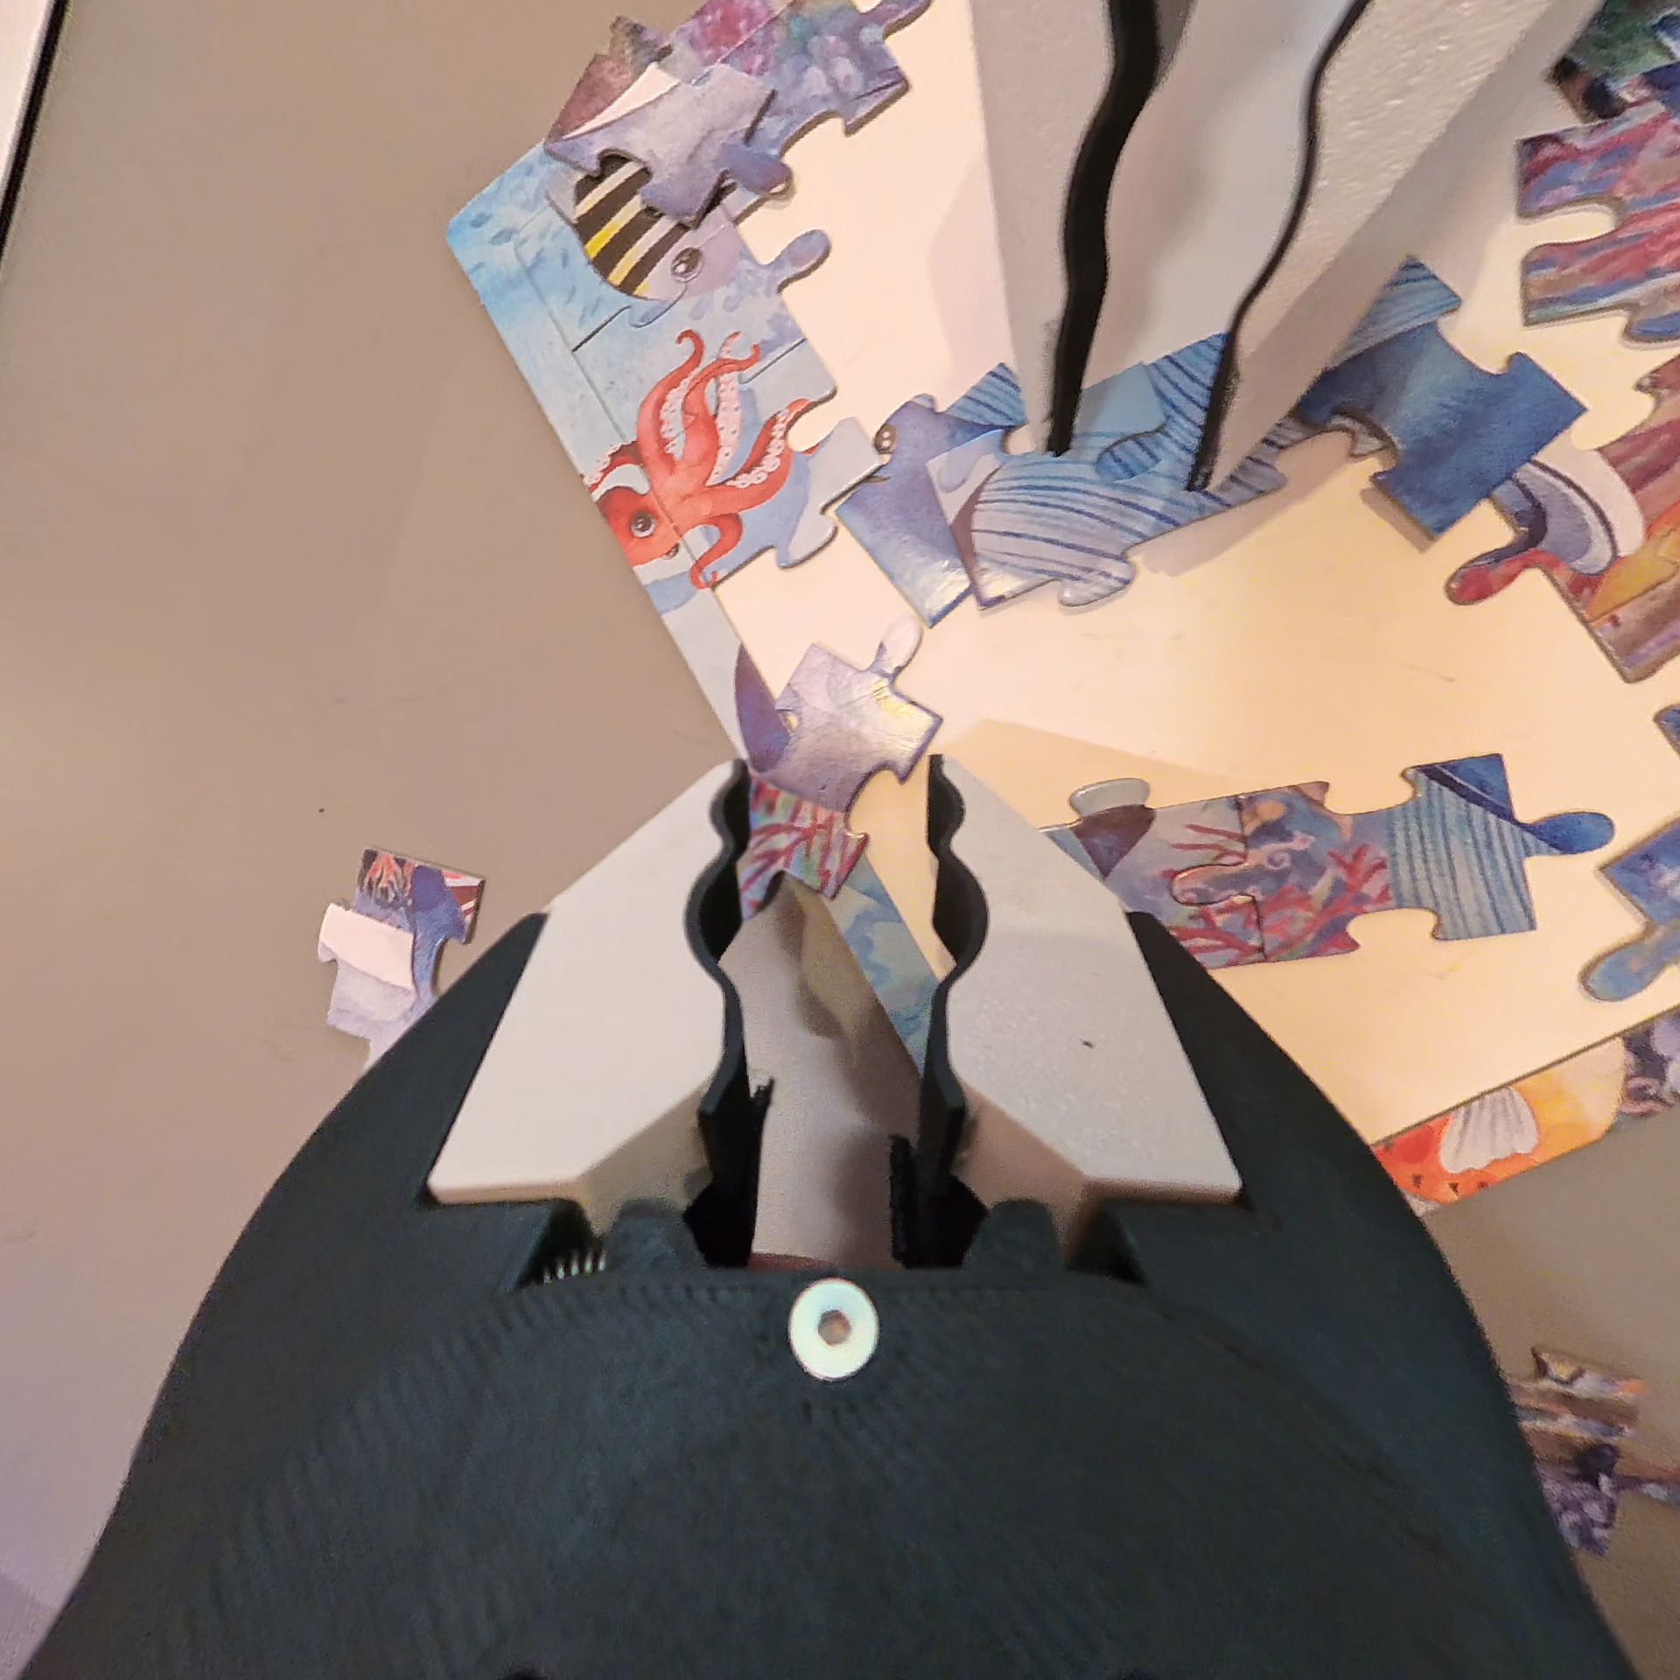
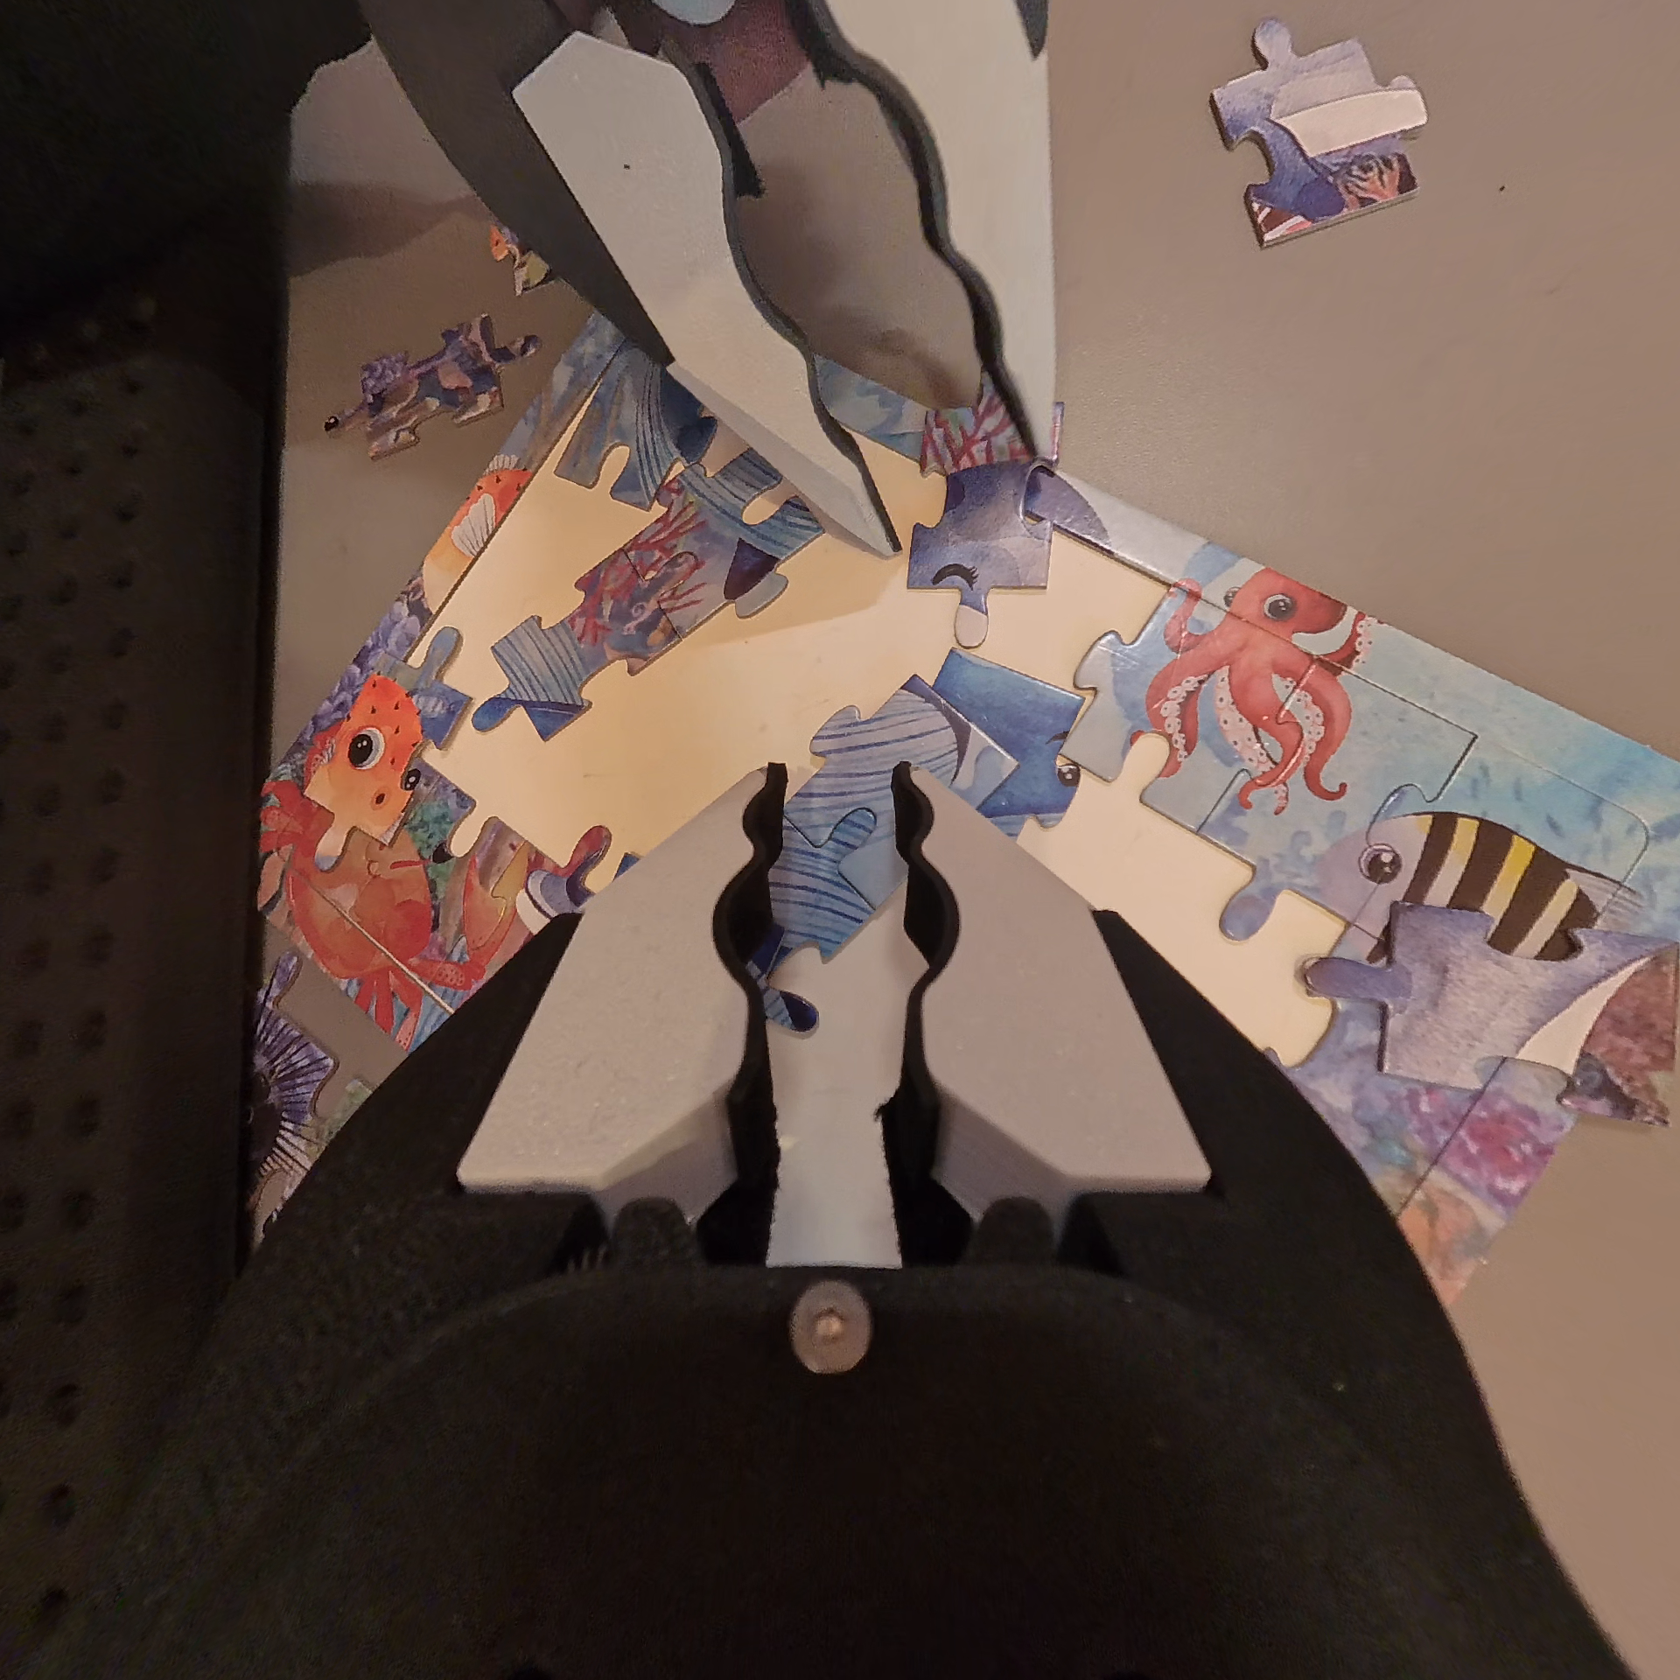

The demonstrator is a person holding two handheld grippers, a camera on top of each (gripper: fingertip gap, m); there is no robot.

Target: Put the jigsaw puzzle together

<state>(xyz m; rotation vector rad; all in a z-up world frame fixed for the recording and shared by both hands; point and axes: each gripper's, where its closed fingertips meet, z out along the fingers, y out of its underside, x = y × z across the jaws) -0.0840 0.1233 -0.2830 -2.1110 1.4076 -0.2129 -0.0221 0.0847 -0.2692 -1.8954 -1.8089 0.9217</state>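
The puzzle tray lies on a tan table, with octopus pieces and a striped fish fitted along one edge. My left gripper is open at the tray's edge. A purple-blue piece lies flat just ahead of its fingertips, and a red-coral piece sits against the left pad. The right wrist view shows this gripper straddling the purple piece without pinching it. My right gripper is open, its tips down on the blue striped whale pieces. It also shows in the left wrist view.
Joined coral and striped pieces lie loose in the tray. Single pieces lie on the table outside it. Orange fish and crab pieces fill one corner. A dark perforated surface borders the table.
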